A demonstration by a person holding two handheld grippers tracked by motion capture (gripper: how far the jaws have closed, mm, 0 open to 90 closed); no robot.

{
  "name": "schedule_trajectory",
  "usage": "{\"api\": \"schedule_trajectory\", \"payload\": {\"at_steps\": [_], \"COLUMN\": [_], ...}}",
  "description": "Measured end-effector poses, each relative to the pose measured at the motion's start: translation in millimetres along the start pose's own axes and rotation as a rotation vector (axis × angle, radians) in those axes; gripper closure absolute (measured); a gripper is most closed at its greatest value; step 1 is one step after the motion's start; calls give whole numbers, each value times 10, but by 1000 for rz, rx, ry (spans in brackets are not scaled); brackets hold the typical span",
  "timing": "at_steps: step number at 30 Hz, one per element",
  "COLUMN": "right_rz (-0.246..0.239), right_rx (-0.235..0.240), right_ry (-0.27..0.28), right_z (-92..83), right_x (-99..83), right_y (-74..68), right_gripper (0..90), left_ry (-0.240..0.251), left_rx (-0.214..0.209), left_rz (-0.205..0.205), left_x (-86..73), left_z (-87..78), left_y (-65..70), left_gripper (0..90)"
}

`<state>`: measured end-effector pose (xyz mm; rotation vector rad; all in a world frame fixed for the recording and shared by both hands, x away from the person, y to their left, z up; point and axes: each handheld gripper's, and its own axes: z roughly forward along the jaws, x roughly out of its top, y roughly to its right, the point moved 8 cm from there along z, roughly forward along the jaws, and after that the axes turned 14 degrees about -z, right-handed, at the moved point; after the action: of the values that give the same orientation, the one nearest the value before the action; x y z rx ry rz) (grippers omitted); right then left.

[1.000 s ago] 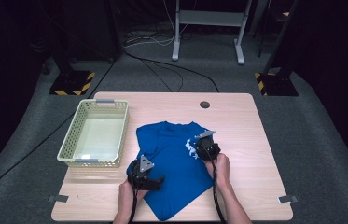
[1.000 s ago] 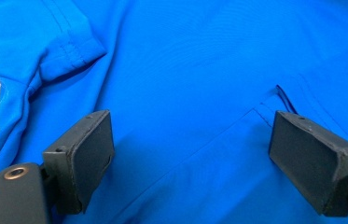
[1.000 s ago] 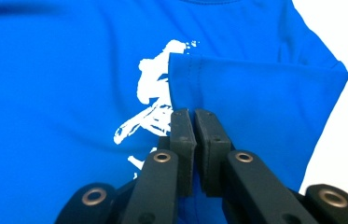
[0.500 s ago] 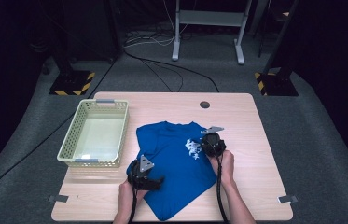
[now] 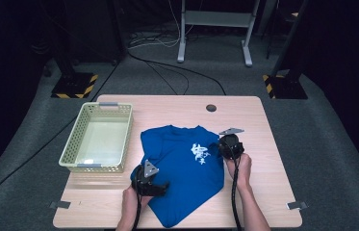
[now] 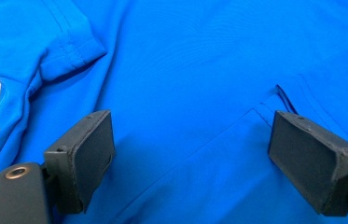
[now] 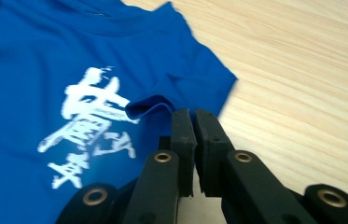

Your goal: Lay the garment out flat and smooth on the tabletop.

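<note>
A blue T-shirt (image 5: 182, 166) lay spread on the wooden table (image 5: 268, 130), a little toward five o'clock of the table's middle, with its collar pointing to twelve o'clock and its white print (image 5: 201, 153) facing up; a pale mesh basket (image 5: 71, 151) stood just beside it at nine o'clock. The work in hand looked like folding the shirt, at the stage of turning the sleeves inward. The right gripper (image 5: 229, 144) sat at the shirt's three o'clock edge, and in the right gripper view its jaws were pressed together just beside the turned-in sleeve (image 7: 181, 100); whether any cloth was pinched between them could not be told, though none showed in the gap. The left gripper (image 5: 147, 179) hovered over the shirt's lower edge at seven o'clock, its jaws spread wide, with the pads (image 6: 92, 149) standing above flat cloth and gripping nothing; a sleeve hem (image 6: 76, 49) lay at eleven o'clock in that view. The next move probably called for the left gripper to drop onto a hem or side seam and close on one layer, while the right gripper found a matching hold, so that both could lift and lay the cloth over without dragging the shirt across the table or undoing the tucked sleeve.
</note>
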<state>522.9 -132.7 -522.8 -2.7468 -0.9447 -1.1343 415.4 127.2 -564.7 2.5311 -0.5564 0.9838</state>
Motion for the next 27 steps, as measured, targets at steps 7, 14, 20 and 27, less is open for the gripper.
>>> {"api": "schedule_trajectory", "payload": {"at_steps": [7,14,20,27], "right_rz": [44,108,188,197], "right_rx": [-31,-58,-79,-71], "right_ry": [-7,-38,-65,-8], "right_z": [-27,-32,-73,-220], "right_x": [-117,-323,-538,-473], "right_y": [185,391,553,499], "right_gripper": [872,862,742,557], "left_ry": [0,1,1,0], "left_rx": [1,1,1,0], "left_rz": [-4,-4,-4,-6], "left_x": [-1,-1,-1,0], "left_z": [0,-1,-1,0], "left_y": [0,-1,-2,-1], "left_gripper": [143,143,143,142]}}
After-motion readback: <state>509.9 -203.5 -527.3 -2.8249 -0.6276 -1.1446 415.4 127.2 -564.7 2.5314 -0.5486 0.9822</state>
